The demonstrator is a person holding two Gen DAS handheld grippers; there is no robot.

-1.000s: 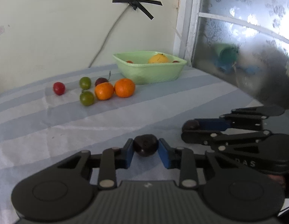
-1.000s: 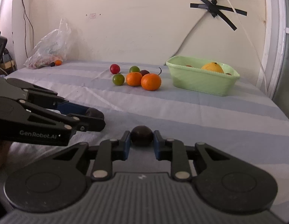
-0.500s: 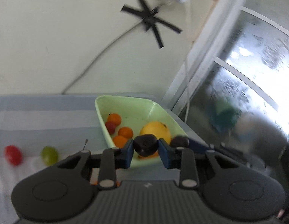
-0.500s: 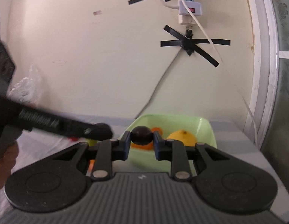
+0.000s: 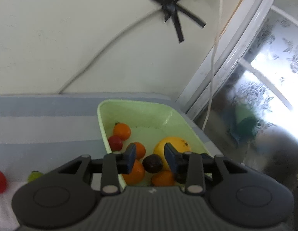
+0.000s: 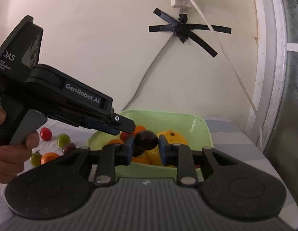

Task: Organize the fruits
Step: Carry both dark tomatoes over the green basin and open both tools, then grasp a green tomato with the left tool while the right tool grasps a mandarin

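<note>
A light green basin (image 5: 99,119) (image 6: 206,132) holds a big yellow fruit (image 5: 174,144) (image 6: 172,138), several oranges (image 5: 122,130) and a red fruit (image 5: 115,143). My left gripper (image 5: 150,156) (image 6: 127,128) hangs over the basin with its jaws opening. A dark plum (image 5: 152,163) sits low between its blue pads with a gap on each side. My right gripper (image 6: 146,146) is over the basin's near rim. Its jaws are opening too, but a second dark plum (image 6: 146,139) still sits at the pad tips, touching both.
Loose fruit lies on the striped cloth left of the basin: a red one (image 6: 45,133), two green ones (image 6: 63,140), a dark one (image 6: 69,147) and an orange (image 6: 49,157). A wall with a taped cable stands just behind, a window frame (image 5: 226,61) on the right.
Both grippers travelled from the open cloth up to the basin, each carrying a dark plum. The left pads have parted and its plum has sunk below them.
</note>
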